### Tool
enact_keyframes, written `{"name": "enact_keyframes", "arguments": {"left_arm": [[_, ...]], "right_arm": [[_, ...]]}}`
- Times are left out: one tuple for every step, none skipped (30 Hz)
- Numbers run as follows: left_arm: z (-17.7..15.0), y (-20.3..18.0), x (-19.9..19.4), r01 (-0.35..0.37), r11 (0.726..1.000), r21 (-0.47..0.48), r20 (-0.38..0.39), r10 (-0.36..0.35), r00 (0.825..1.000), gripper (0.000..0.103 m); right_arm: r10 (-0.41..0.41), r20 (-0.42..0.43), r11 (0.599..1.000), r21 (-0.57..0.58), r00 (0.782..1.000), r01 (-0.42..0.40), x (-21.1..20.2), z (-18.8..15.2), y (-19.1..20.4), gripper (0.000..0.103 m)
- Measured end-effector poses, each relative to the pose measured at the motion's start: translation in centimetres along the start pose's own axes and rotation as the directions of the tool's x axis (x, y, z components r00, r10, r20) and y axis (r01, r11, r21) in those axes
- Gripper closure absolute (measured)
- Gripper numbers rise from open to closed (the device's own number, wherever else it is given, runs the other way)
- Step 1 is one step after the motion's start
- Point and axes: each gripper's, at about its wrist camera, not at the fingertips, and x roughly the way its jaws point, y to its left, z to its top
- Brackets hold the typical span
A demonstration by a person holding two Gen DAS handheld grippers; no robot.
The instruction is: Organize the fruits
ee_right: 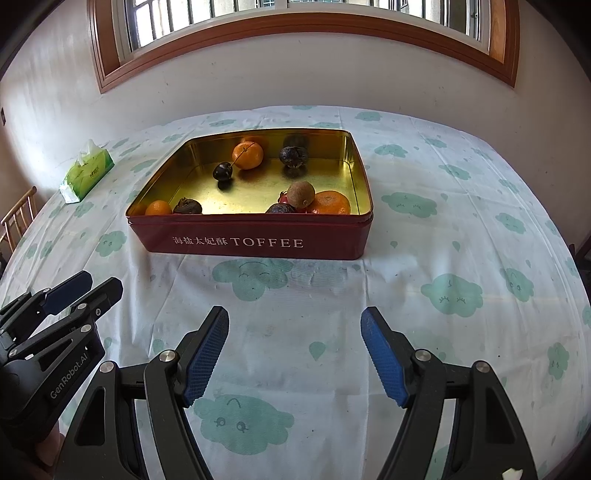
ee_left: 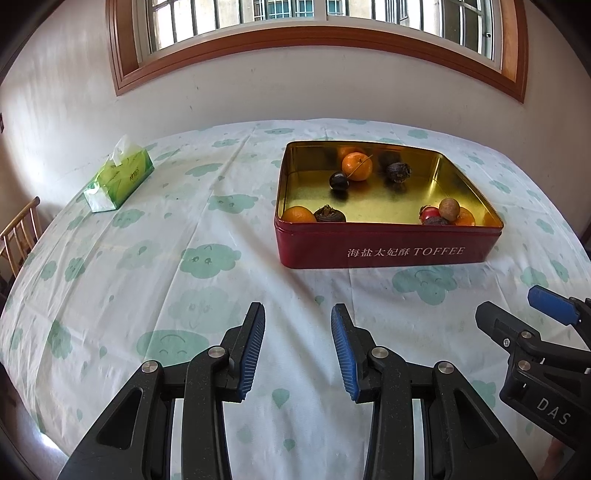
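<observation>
A: Where was the fruit?

B: All of it sat inside the red toffee tin (ee_right: pixel 255 242), which stood on the cloud-print tablecloth (ee_right: pixel 443 229) near the far side of the table, under the window (ee_left: pixel 317 14). The tin's lettered long wall faced the grippers, so its long axis ran across the view from left to right.

A: And inside it?

B: At the back, an orange (ee_right: pixel 248 155) with a thin stem pointing up and to the right, a dark cherry-like fruit (ee_right: pixel 222 171) touching it on the left, and a dark wrinkled fruit (ee_right: pixel 293 155) apart to the right. In the near left corner, a second orange (ee_right: pixel 158 208) lay beside another wrinkled fruit (ee_right: pixel 187 206). In the near right corner, a third orange (ee_right: pixel 330 202), a brown kiwi-like fruit (ee_right: pixel 301 194), something red and another dark piece were bunched together, touching.

A: The grippers?

B: The left gripper (ee_left: pixel 298 345) had its jaws a modest gap apart, gripping nothing, hovering over bare cloth. The right gripper (ee_right: pixel 294 349) stood wider, also empty. Both were short of the tin, touching no fruit.

A: Anything else?

B: A green tissue box (ee_left: pixel 119 178) lay well left of the tin.
</observation>
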Motion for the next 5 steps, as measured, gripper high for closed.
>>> {"name": "enact_keyframes", "arguments": {"left_arm": [[0.05, -0.03, 0.02, 0.002, 1.0, -0.001, -0.001, -0.002, 1.0, 0.064], [0.01, -0.02, 0.04, 0.005, 1.0, -0.002, -0.002, -0.005, 1.0, 0.064], [-0.08, 0.02, 0.07, 0.006, 1.0, -0.003, -0.002, -0.006, 1.0, 0.064], [-0.05, -0.06, 0.16, 0.008, 1.0, -0.002, -0.003, -0.008, 1.0, 0.064], [-0.13, -0.03, 0.21, 0.012, 1.0, -0.001, -0.005, -0.012, 1.0, 0.064]], "right_arm": [[0.0, -0.001, 1.0, 0.0, 1.0, 0.0, 0.01, -0.06, -0.09, 0.032], [0.0, 0.0, 1.0, 0.001, 1.0, 0.0, -0.01, 0.0, 0.0, 0.032], [0.001, 0.0, 1.0, 0.001, 1.0, -0.001, -0.01, -0.04, -0.05, 0.032], [-0.001, -0.001, 1.0, 0.0, 1.0, 0.001, 0.0, 0.0, 0.0, 0.032], [-0.002, -0.001, 1.0, -0.001, 1.0, 0.002, 0.01, -0.04, -0.04, 0.032]]}}
